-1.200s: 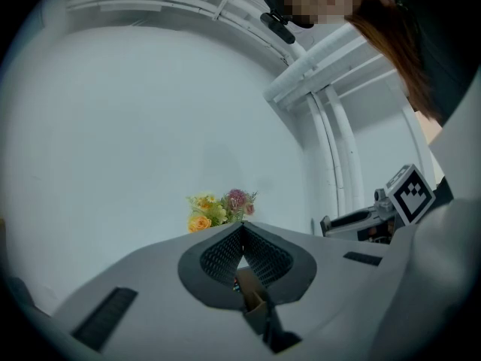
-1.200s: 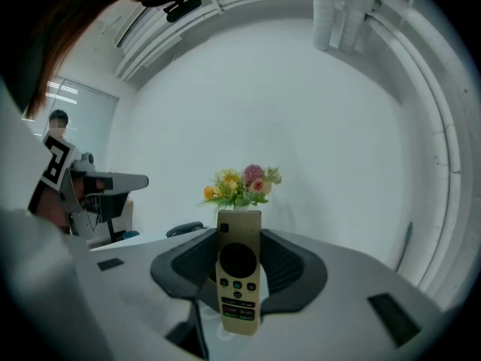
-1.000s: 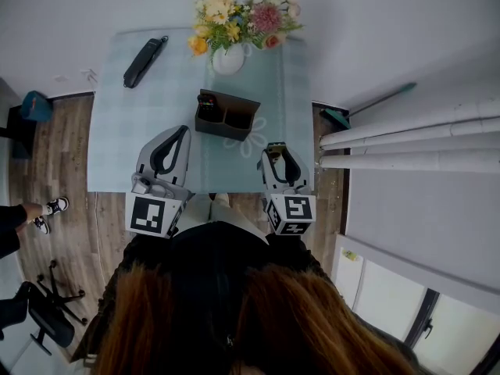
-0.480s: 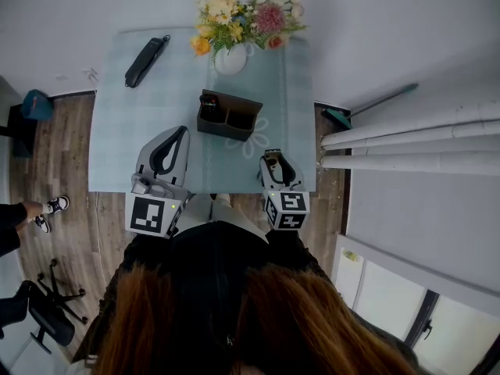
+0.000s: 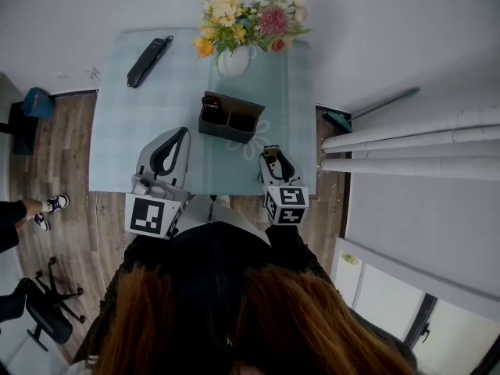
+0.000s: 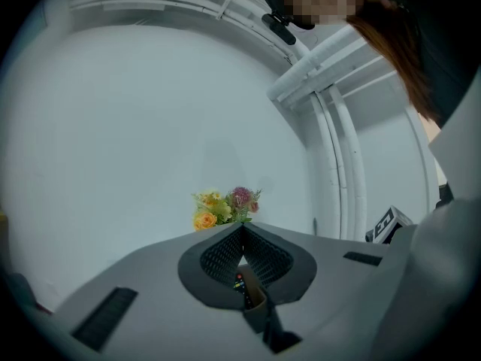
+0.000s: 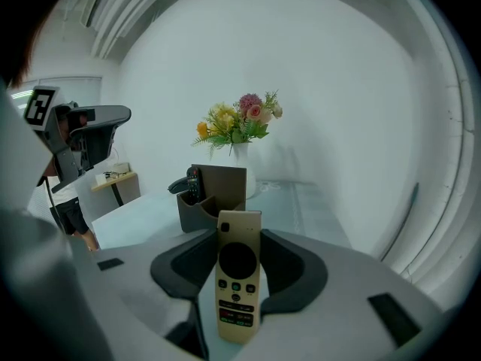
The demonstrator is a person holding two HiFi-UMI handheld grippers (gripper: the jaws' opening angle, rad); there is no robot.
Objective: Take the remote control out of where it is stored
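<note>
- We have the right gripper (image 5: 273, 157) clamped on the cream remote control (image 7: 239, 277). In the right gripper view its jaws press on the remote's two long edges. The remote stands upright with its buttons facing the camera.
- In the head view this gripper sits lower centre-right of the frame, over the near edge of the table (image 5: 117, 123). It is well apart from the brown holder (image 5: 226, 128) at the middle of the frame. We therefore judge that the remote is fully clear of its storage.
- The holder stands upright on the table, just below the vase of flowers (image 5: 233, 59). A dark remote (image 7: 194, 183) pokes out of its left compartment. We cannot see whether the right compartment holds anything.
- Our left gripper (image 6: 241, 228) is clenched on nothing. In the left gripper view its tips meet, and only the distant holder shows through the gap below them. In the head view it hovers lower centre-left, over the table's near edge.
- A slim dark object (image 5: 147, 51) lies at the table's upper left, away from everything else. We cannot tell what it is.
- As we judge it, the main step is done, since one remote is out and in our grasp. What seems left is at most to set it down on the bare cloth and let go.
</note>
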